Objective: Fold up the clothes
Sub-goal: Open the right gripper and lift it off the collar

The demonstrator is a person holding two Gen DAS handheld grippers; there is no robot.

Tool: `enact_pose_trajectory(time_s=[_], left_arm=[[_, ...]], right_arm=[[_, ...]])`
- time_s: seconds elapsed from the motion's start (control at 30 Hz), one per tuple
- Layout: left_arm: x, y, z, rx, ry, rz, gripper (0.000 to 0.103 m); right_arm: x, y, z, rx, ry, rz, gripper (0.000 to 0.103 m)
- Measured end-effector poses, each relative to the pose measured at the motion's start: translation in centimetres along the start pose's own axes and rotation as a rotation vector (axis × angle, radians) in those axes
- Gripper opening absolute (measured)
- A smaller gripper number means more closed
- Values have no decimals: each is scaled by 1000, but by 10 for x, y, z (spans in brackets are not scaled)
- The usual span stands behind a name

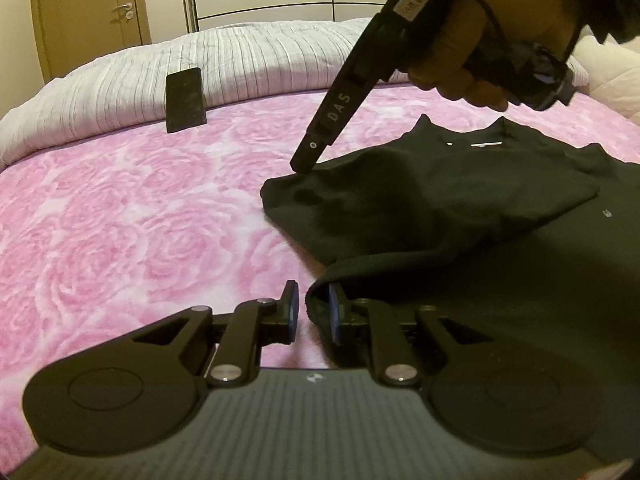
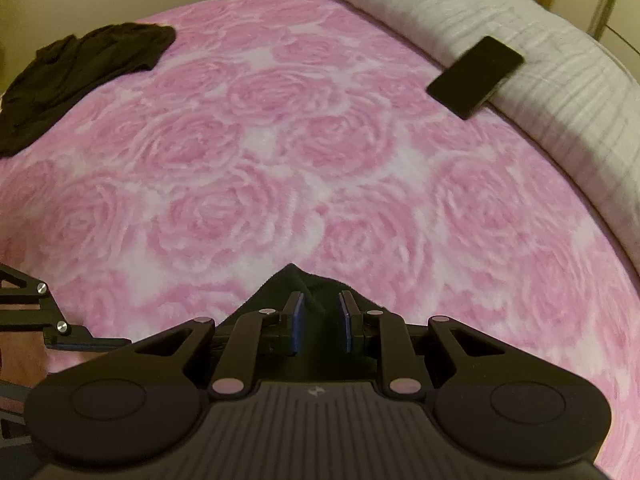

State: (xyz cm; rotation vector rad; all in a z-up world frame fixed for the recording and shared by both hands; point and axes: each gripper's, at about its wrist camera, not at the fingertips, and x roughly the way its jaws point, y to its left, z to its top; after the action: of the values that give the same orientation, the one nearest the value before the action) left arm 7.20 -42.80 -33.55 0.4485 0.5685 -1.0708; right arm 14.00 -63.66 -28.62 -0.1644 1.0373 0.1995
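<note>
Left wrist view
Bed surface: pink rose-patterned blanket (image 1: 120,208) covered the bed; a grey ribbed cover (image 1: 224,60) lay along its far edge.
Task item: black shirt (image 1: 460,184) lay on the blanket toward the right side of the bed, collar toward the far edge, one flap folded over its middle.
Left gripper (image 1: 313,308): jaws narrow; a lifted edge of the black shirt draped over the right finger and hung into the gap, with a sliver of daylight beside the left pad, so a firm grip could not be told.
Right gripper (image 1: 302,166): held in a hand (image 1: 492,40), tip pointing down onto the folded flap's left corner.
Other: dark phone (image 1: 186,100) leaned against the grey ribbed cover near the far edge.
Background: wooden door (image 1: 92,12).

Right wrist view
Right gripper (image 2: 321,322): jaws partly apart, a peak of black shirt (image 2: 296,280) cloth between the blue pads, which did not visibly press it.
Second garment: dark crumpled garment (image 2: 80,76) lay at the far left corner of the blanket (image 2: 320,160).
Phone (image 2: 476,76): against the grey ribbed cover (image 2: 540,80) at the far right edge.
Left gripper (image 2: 60,332): partly visible at the left margin.
</note>
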Motion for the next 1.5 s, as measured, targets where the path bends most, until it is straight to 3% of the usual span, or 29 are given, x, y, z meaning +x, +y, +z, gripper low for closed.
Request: enact_pose_trajectory(time_s=[0.23,0.33,0.5,0.63,0.87,1.13,1.2,1.27,1.33,1.43,1.5], left_arm=[[-4,5,2,-22,-5,-10,16],[-3,7,3,-22,-7,-14,16],[-1,8,3,-24,-5,-16,16],[-2,8,3,-30,-5,-16,16],[-3,9,3,-30,-5,-15,16],[-4,8,2,-19,-5,-17,16],[-5,8,3,-13,-5,-19,16],[-5,7,4,-6,-5,-20,16],[-6,6,4,2,-5,-22,16],[-7,5,4,13,-4,-22,16],[-7,4,4,15,-3,-21,16]], right_arm=[[3,1,2,-30,18,18,22],[5,3,0,-40,21,12,28],[2,3,-2,-19,-2,29,19],[-10,9,-3,-23,-65,43,19],[-33,-5,-6,213,-194,80,19],[-55,16,-9,151,-244,-72,21],[-60,21,-14,153,-250,-103,32],[-65,24,-22,172,-277,-134,60],[-68,25,-29,194,-291,-157,76],[-70,24,-39,207,-275,-183,76],[-71,24,-43,222,-245,-222,82]])
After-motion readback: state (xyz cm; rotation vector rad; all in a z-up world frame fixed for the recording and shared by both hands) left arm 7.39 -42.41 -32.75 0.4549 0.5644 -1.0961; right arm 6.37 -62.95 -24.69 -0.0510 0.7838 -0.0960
